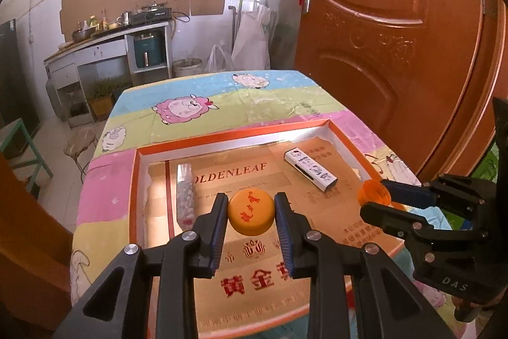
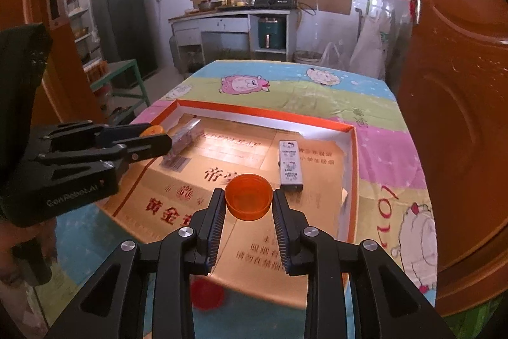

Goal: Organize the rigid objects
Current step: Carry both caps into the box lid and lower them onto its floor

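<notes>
My left gripper (image 1: 251,213) is shut on a yellow-orange bottle cap (image 1: 250,212) with red marks, held above the gold floor of the orange-rimmed box lid (image 1: 235,137). My right gripper (image 2: 248,201) is shut on a translucent orange cap (image 2: 248,200), open side up, above the same lid (image 2: 263,113). It also shows in the left wrist view (image 1: 376,199) over the lid's right rim. A white printed box (image 1: 309,169) (image 2: 289,164) and a clear plastic packet (image 1: 184,191) (image 2: 184,142) lie inside the lid.
The lid lies on a table with a sheep-print cloth (image 1: 222,94). A red cap (image 2: 207,294) lies on the cloth near the front edge. A brown door (image 1: 397,37) stands close on the right. A green stool (image 2: 123,75) and a kitchen counter (image 2: 228,18) are behind.
</notes>
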Motion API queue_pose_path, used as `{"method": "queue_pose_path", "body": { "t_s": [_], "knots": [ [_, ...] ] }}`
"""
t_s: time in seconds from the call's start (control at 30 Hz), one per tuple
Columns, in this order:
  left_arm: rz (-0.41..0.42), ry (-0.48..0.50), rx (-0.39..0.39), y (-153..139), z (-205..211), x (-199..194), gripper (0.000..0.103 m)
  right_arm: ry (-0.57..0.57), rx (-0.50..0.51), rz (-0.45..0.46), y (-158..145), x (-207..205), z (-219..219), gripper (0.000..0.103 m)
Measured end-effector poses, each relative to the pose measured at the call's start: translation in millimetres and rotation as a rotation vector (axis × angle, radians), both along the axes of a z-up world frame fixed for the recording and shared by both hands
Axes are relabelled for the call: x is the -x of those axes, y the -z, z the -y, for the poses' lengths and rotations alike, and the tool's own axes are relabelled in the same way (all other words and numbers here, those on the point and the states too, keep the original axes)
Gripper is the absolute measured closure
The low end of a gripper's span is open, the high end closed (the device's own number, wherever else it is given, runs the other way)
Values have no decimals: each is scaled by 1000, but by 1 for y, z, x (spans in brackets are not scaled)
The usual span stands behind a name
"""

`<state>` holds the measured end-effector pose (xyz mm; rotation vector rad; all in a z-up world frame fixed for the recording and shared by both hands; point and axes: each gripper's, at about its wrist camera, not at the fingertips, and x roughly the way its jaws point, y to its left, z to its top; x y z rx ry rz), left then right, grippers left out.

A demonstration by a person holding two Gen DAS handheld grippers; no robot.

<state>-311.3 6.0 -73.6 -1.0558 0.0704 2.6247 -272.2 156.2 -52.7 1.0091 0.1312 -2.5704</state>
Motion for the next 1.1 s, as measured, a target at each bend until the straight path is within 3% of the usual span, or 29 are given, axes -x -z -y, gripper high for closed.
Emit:
{"method": "queue_pose_path", "body": {
  "t_s": [0.57,1.1],
  "knots": [
    [92,-8,29,30,-2,54,73,-66,-1,89,22,60,20,72],
    [154,-19,19,51,5,69,73,-74,-29,170,44,79,32,72]
  ]
}}
